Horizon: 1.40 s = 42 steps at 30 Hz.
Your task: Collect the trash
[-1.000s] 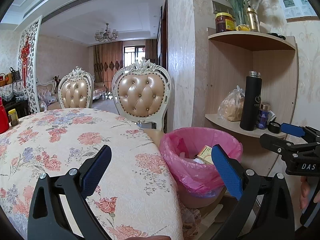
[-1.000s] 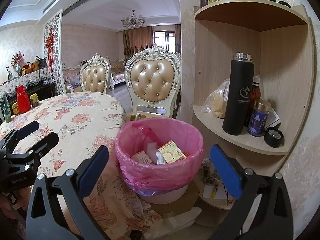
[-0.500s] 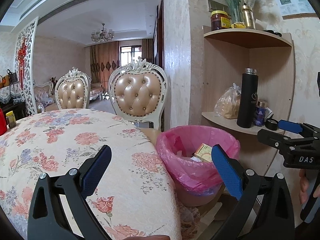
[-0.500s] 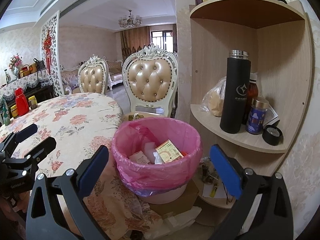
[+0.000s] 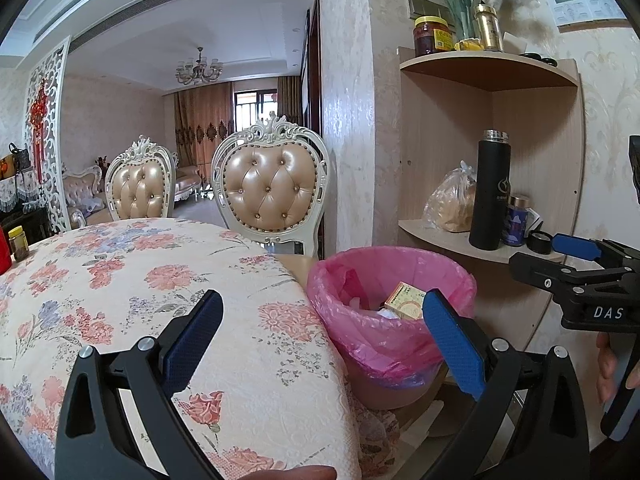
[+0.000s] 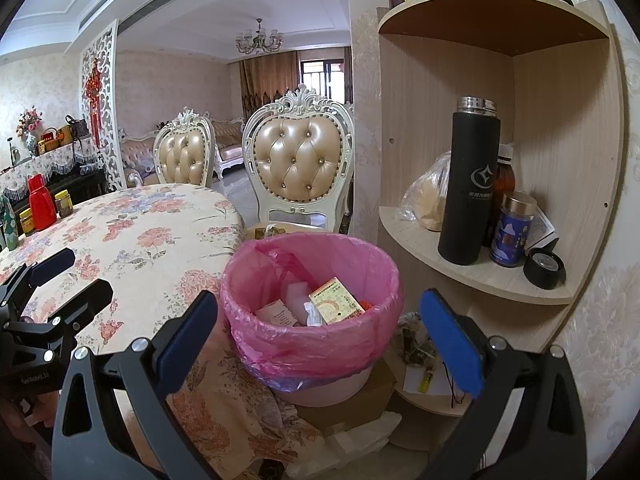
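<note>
Both tools share one build. The left gripper [image 5: 322, 334] has matte black arms with triangular cut-outs, silver screw heads at the pivots, and flat rectangular blue pads [image 5: 192, 340] lining the jaws. The right gripper [image 6: 318, 332] matches it, with blue pads [image 6: 450, 342] and silver screws. Seen from the left, its black body carries white letters "DAS".
</note>
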Each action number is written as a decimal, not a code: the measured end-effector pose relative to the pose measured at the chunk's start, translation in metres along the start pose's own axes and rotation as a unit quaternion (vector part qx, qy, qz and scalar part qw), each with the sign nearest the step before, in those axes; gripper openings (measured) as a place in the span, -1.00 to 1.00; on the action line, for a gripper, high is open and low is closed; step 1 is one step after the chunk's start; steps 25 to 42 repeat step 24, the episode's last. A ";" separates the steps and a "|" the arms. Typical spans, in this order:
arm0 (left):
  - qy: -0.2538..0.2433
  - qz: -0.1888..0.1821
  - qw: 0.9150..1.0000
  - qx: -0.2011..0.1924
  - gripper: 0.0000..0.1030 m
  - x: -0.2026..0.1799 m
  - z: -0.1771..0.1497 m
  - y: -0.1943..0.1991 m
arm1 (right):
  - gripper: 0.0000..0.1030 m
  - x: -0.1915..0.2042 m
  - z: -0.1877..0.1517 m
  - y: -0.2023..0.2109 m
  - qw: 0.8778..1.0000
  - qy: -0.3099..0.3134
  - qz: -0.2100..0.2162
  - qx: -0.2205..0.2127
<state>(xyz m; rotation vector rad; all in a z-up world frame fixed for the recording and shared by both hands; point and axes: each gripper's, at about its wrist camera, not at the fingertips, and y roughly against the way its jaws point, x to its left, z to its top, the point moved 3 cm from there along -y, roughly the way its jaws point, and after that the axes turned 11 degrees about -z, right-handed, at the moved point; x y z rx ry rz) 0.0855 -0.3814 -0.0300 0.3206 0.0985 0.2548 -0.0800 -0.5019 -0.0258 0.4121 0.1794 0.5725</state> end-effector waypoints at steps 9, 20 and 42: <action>-0.001 -0.015 1.000 0.004 0.86 0.000 -0.002 0.000 | 0.91 -0.001 0.000 -0.001 1.000 -0.001 -0.001 0.002; 0.016 -0.011 1.000 0.009 0.87 0.007 -0.005 -0.003 | 0.91 -0.002 0.000 -0.002 1.000 0.001 -0.003 0.002; 0.013 -0.011 1.000 0.012 0.87 0.006 -0.005 -0.005 | 0.91 -0.002 0.000 -0.003 1.000 0.002 -0.002 0.003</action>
